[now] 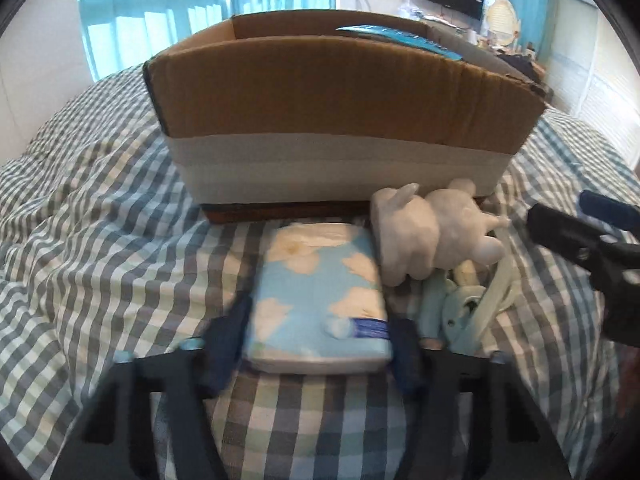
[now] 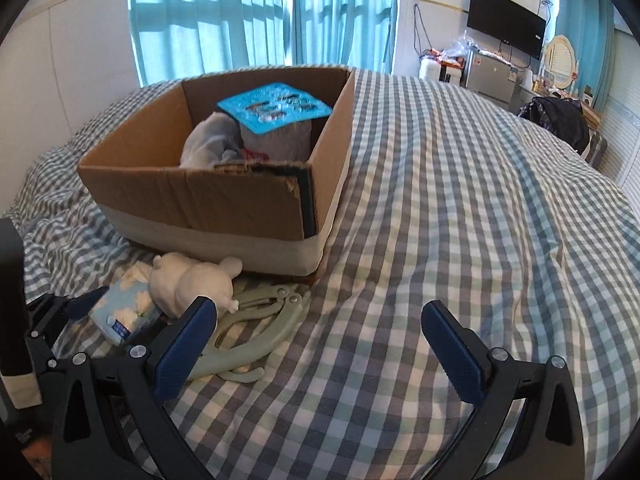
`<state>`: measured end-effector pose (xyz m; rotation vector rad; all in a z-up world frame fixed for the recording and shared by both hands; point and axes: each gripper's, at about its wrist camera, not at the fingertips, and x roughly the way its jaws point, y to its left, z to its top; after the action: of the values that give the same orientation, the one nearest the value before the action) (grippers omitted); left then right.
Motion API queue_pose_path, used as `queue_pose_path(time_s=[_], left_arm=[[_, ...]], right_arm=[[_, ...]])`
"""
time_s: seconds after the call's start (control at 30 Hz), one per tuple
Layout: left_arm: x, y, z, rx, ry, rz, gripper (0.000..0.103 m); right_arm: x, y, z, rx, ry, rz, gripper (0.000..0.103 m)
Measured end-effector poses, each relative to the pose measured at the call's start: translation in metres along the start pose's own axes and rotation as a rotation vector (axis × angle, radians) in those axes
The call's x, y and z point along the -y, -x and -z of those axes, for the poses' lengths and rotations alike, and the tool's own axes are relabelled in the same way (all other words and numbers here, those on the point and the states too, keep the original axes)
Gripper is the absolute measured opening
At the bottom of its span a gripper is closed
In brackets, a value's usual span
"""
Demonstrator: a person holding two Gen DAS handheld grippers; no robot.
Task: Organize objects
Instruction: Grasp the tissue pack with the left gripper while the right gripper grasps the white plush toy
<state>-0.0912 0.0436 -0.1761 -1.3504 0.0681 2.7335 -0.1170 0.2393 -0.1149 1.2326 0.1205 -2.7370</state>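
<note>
I am closing my left fingers [image 1: 316,336] around the sky-blue, cloud-printed soft pack [image 1: 320,296], not yet clamped, for lifting into the brown cardboard box [image 1: 344,120], my right fingers [image 2: 316,344] hanging apart, empty.

Teal curtains [image 2: 260,12] — wall-mounted television [image 2: 506,20], small fridge [image 2: 494,76] below.

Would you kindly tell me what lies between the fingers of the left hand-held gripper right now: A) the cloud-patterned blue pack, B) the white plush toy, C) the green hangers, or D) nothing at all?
A: the left hand-held gripper has a finger on each side of the cloud-patterned blue pack, while the white plush toy and green hangers lie to its right.
</note>
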Motion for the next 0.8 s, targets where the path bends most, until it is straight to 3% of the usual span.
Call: queue_pose_path(time_s=[0.23,0.43,0.57,0.73,0.8], left_arm=[[-0.004,0.024,-0.004,0.025,0.003,0.011,0.052],[-0.023,0.046,-0.002,0.072,-0.003,-0.059,0.052],[-0.057,0.038,-0.002,0.060,0.027,-0.086,0.052],[-0.072,0.035,0.001,0.053,0.060,-0.083,0.052],[-0.073,0.032,0.002,0.047,0.064,-0.079,0.052]], right_arm=[[-0.008,0.002,0.004,-0.007,-0.012,0.008,0.103],[-0.033,0.002,0.004,-0.011,-0.002,-0.020,0.103],[-0.057,-0.005,-0.002,-0.024,0.039,-0.039,0.103],[-0.081,-0.026,-0.008,-0.061,0.066,-0.042,0.103],[-0.086,-0.034,-0.010,-0.076,0.072,-0.040,0.098]])
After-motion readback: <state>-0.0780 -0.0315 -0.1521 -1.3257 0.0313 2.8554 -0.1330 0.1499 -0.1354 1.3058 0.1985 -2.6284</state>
